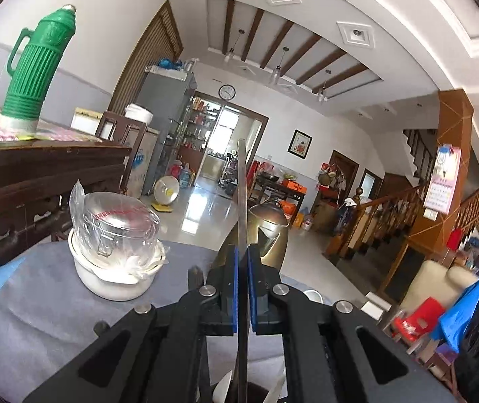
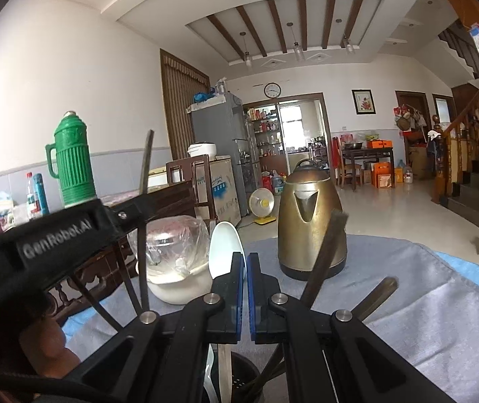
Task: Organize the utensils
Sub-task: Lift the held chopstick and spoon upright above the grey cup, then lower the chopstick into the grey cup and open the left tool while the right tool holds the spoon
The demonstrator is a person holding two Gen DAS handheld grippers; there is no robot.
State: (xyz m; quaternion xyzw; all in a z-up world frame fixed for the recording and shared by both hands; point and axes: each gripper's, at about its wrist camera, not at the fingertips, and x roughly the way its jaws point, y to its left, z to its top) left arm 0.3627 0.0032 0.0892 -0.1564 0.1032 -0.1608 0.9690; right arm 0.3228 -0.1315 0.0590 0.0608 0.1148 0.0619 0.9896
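My left gripper (image 1: 242, 252) is shut on a thin flat metal utensil (image 1: 241, 181) that stands upright, seen edge-on, its lower end reaching down towards a dark utensil holder (image 1: 256, 394) where two white spoon ends (image 1: 223, 386) show. In the right wrist view the same utensil (image 2: 147, 168) rises beside the left gripper's black body (image 2: 54, 235). My right gripper (image 2: 246, 258) is shut with nothing visible between its pads. A white spoon (image 2: 225, 247) stands just behind its left finger, its handle in the perforated holder (image 2: 241, 383). Dark utensil handles (image 2: 323, 258) lean out to the right.
A brass kettle (image 2: 309, 221) stands on the grey cloth (image 2: 424, 302) ahead. To the left sits a white bowl (image 2: 175, 285) holding a plastic-wrapped glass cup (image 1: 118, 225). A dark wooden table (image 1: 38, 171) with a green thermos (image 1: 38, 70) stands further left.
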